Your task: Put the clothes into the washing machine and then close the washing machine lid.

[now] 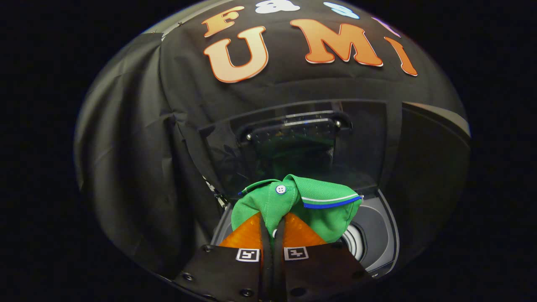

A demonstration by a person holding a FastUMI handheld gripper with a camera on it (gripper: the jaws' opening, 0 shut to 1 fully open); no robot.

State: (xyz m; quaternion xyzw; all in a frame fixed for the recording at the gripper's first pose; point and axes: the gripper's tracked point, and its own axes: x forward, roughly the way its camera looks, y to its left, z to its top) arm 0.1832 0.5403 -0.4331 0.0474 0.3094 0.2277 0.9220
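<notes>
Mostly hiding the washing machine point(377, 235) opening, tongs point(272, 224) pinch a green shirt point(319, 209).

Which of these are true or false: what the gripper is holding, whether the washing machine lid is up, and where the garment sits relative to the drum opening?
1. The gripper is shut on a green polo shirt with a white button. True.
2. The dark transparent washing machine lid is closed flat. False: it stands raised behind the shirt.
3. The shirt hangs above the grey washing machine opening. True.
4. The shirt's collar is trimmed red. False: white and blue stripes.
</notes>
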